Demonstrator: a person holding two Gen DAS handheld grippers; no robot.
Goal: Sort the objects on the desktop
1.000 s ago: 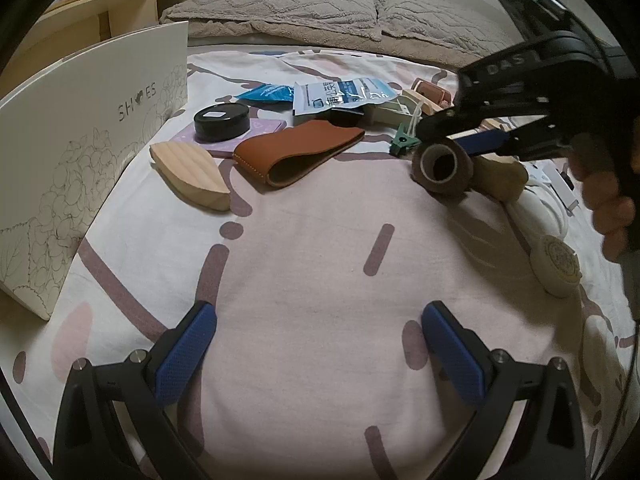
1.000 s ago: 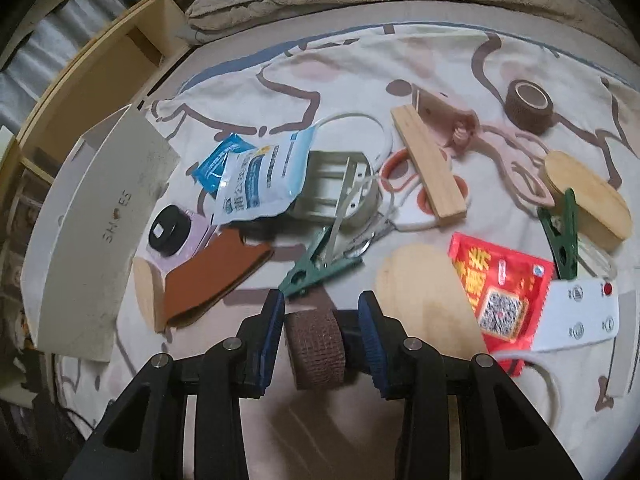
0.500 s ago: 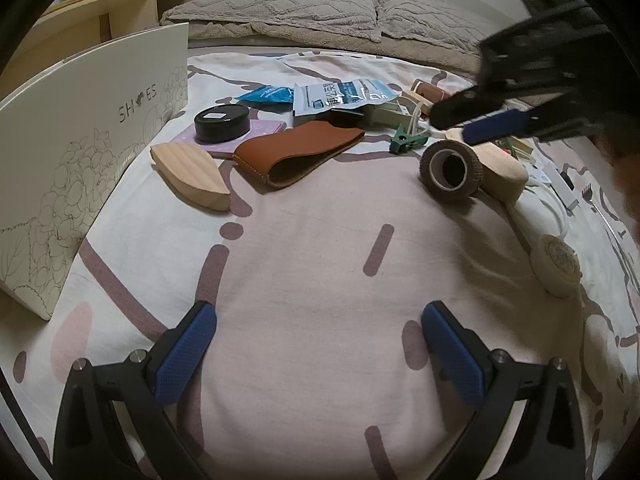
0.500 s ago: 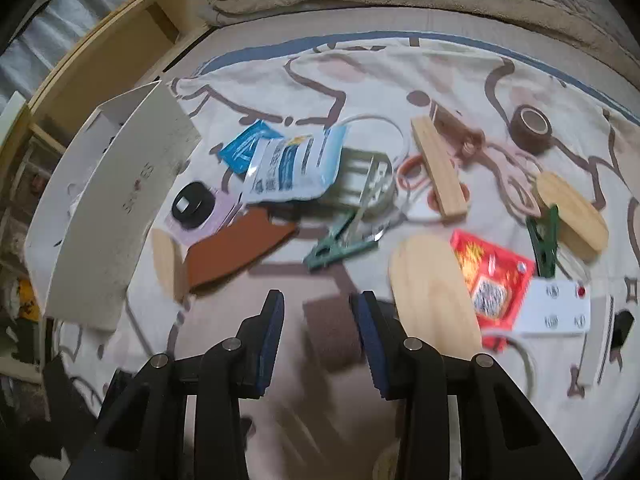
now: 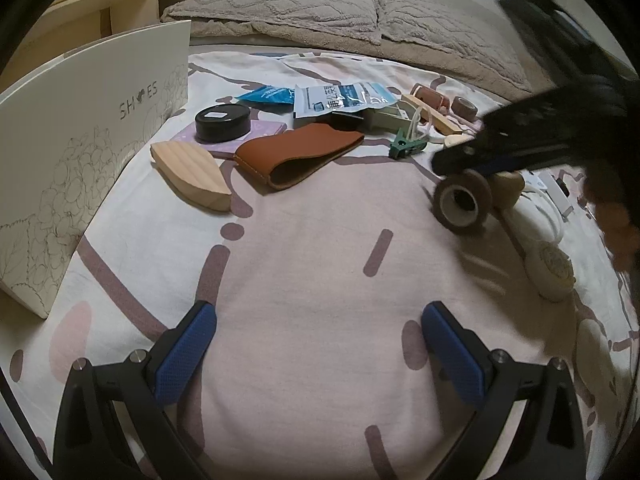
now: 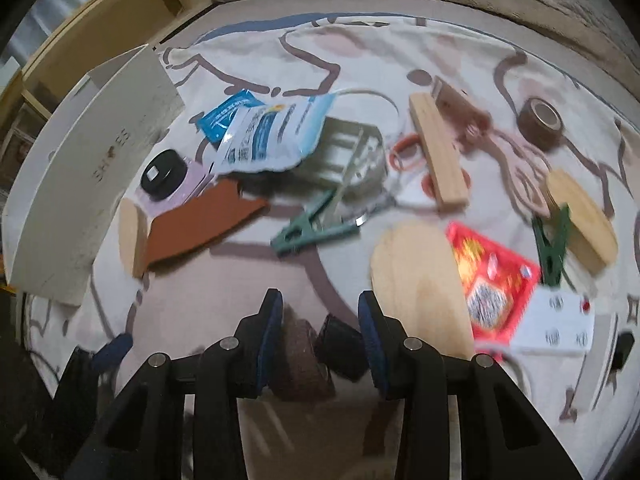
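While the right tool [image 6: 320, 320] straddles a brown bandage roll [image 5: 464, 204], the step in hand appears to be a pick-up near the front of the clutter. Its blue pads stand apart with the roll between them; motion blur hides whether either pad touches it, so a firm pinch cannot be confirmed. From the left wrist view the roll rests on its edge on the bed sheet [image 5: 320, 240], just beside a rounded wooden piece [image 5: 508, 190], with the right tool directly above it. The left tool [image 5: 318, 344] is spread wide, holds nothing, and hangs over bare sheet well apart from the items.

The next move, by judgement, calls for pressing the pads together squarely on the roll's flat faces, since a soft cylinder on its edge may roll or squash, then lifting clear of the wooden piece.

A white shoe box [image 6: 80, 184] stands at the left edge of the bed, near a wooden leaf-shaped block [image 5: 192, 180] and a brown leather sleeve [image 5: 296, 156]. Only its outer wall shows; its contents cannot be told. A pale green slotted holder [image 6: 344, 156], half covered by a white and blue packet [image 6: 272, 136], lies in the pile, and what it holds is unclear.
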